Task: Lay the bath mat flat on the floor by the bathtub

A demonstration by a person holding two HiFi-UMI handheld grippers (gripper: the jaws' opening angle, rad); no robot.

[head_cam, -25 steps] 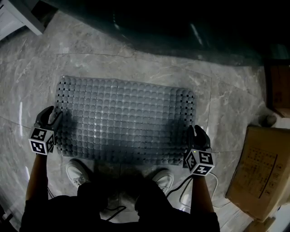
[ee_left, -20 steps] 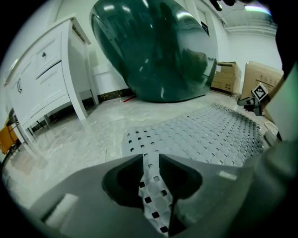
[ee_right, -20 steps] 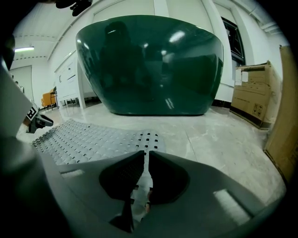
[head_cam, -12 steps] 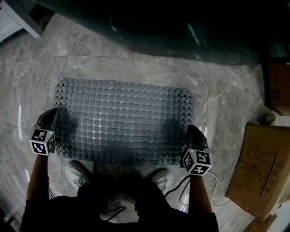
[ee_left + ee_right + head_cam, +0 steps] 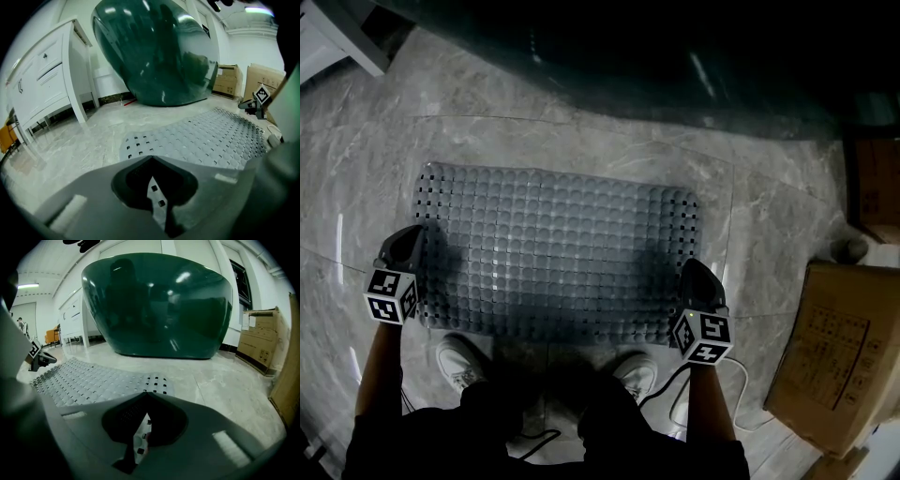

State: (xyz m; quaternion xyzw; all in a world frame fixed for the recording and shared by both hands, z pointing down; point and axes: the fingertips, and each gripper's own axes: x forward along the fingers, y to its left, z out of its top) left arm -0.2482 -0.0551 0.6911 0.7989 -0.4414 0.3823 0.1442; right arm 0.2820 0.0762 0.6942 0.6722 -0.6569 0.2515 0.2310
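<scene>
Clamped with the left claw point(image 5: 401, 246) on a thin strip of mat point(image 5: 553, 248), at its 8 o'clock edge. Spread flat over the floor point(image 5: 769, 225), 6 o'clock of a bathtub point(image 5: 675, 66) mostly lost in darkness. Pinched likewise by the right claw point(image 5: 695, 277), at 4 o'clock.

On floor point(image 5: 487, 131), mat point(image 5: 553, 248) before bathtub point(image 5: 675, 47)

A bathroom setting is shown: a dark green freestanding bathtub point(image 5: 159, 305) is seen on a marble-patterned tiled floor point(image 5: 769, 206), with a white drawer cabinet point(image 5: 47, 79) near it and a bath mat point(image 5: 553, 248) laid in front. Cardboard boxes point(image 5: 834, 356) are also seen beside, so a display or unfinished room is suggested
</scene>
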